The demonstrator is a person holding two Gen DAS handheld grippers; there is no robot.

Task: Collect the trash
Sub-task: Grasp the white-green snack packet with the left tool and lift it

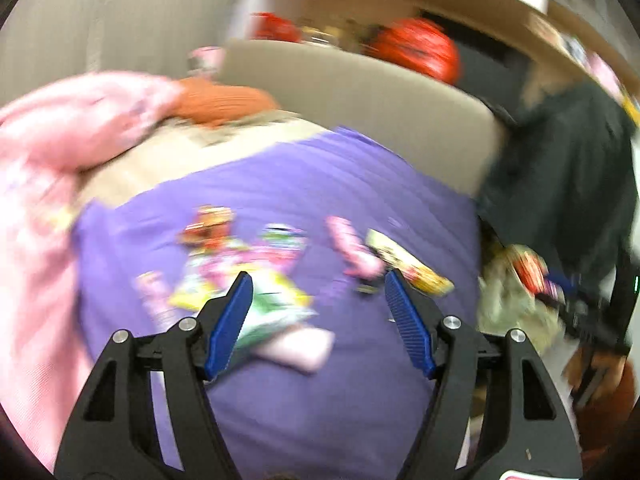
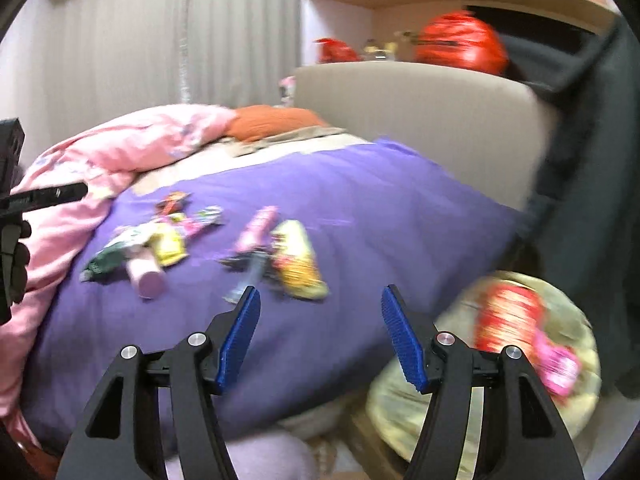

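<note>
Several snack wrappers lie scattered on the purple bedsheet (image 2: pixel 360 220): a yellow one (image 2: pixel 298 264), a pink one (image 2: pixel 260 228), a green-white one (image 2: pixel 116 250) and a red one (image 2: pixel 172 202). A small pink cup (image 2: pixel 146 276) lies among them on its side. My right gripper (image 2: pixel 321 294) hovers open over the sheet's near edge, nothing between its fingers. A pale trash bag (image 2: pixel 576 320) at the lower right holds a red wrapper (image 2: pixel 508 316) and a pink one (image 2: pixel 556 364). My left gripper (image 1: pixel 319 280) is open above the wrappers (image 1: pixel 256 264) and the pink cup (image 1: pixel 298 346), holding nothing. Both views are motion-blurred.
A pink quilt (image 2: pixel 120 152) and an orange pillow (image 2: pixel 272 122) lie at the bed's far side. A beige headboard (image 2: pixel 420 112) stands behind, with red bags (image 2: pixel 460 46) on a shelf. A dark garment (image 2: pixel 592 160) hangs at right. A gloved hand (image 2: pixel 18 264) is at the left edge.
</note>
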